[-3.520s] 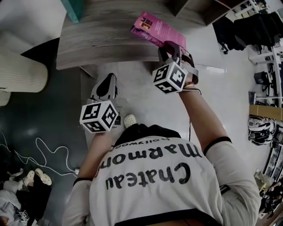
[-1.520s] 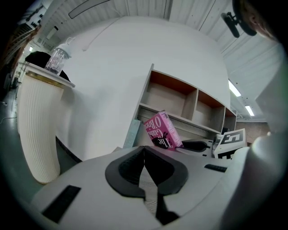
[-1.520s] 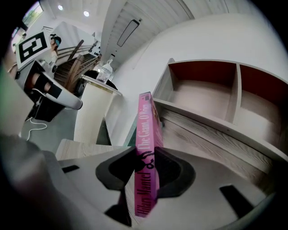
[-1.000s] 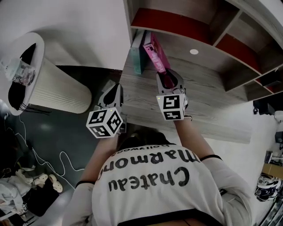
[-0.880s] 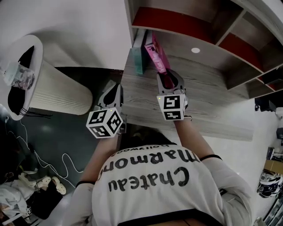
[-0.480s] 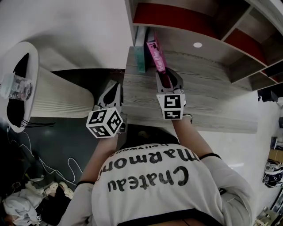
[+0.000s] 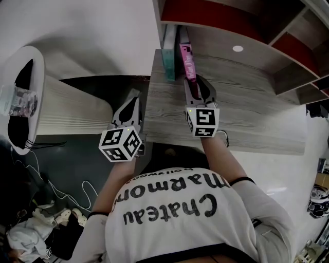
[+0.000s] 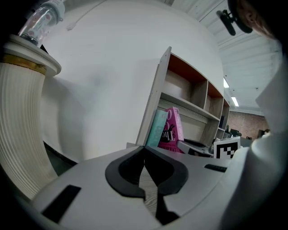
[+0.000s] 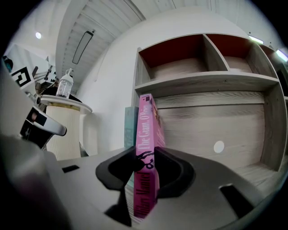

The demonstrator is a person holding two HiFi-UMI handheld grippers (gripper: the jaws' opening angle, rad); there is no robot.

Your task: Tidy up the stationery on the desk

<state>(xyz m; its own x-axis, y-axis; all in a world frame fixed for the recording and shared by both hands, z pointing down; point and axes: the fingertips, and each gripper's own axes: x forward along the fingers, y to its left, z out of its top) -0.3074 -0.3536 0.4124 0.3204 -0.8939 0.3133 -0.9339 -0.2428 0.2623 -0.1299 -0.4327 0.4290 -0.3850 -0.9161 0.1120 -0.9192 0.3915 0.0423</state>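
Pink in its cover and thin, the paperback book (image 7: 188, 59) stood on its edge at the upper middle of the head view, on the grey wood-grain desk (image 7: 241, 102) under the wooden shelf unit with red back panels (image 7: 216, 15). It was just beside the upright teal book (image 7: 169, 51) on its left. I could not tell if the two covers touched, or if its foot already sat on the wood. The right gripper (image 7: 197, 82) was clamped on the lower part of its spine. In the right gripper view the two dark pads pressed the book (image 9: 146, 148) from both sides at the centre of the frame. The left gripper (image 7: 132, 97) hung at the left edge of the desk, and in its own view its jaws met with nothing between them. To do this step well, I think the book should be brought flush against the teal one, with the spine vertical or leaning a little to that side. Nothing stood on its right to support it. The foot should rest fully on the desk before the pads open. After that the gripper should open slowly and draw straight back, so that no pad drags the cover. The spine carried a title in pale letters above, a small dark drawing in the middle and an author's name below. The edges looked straight and not bent.
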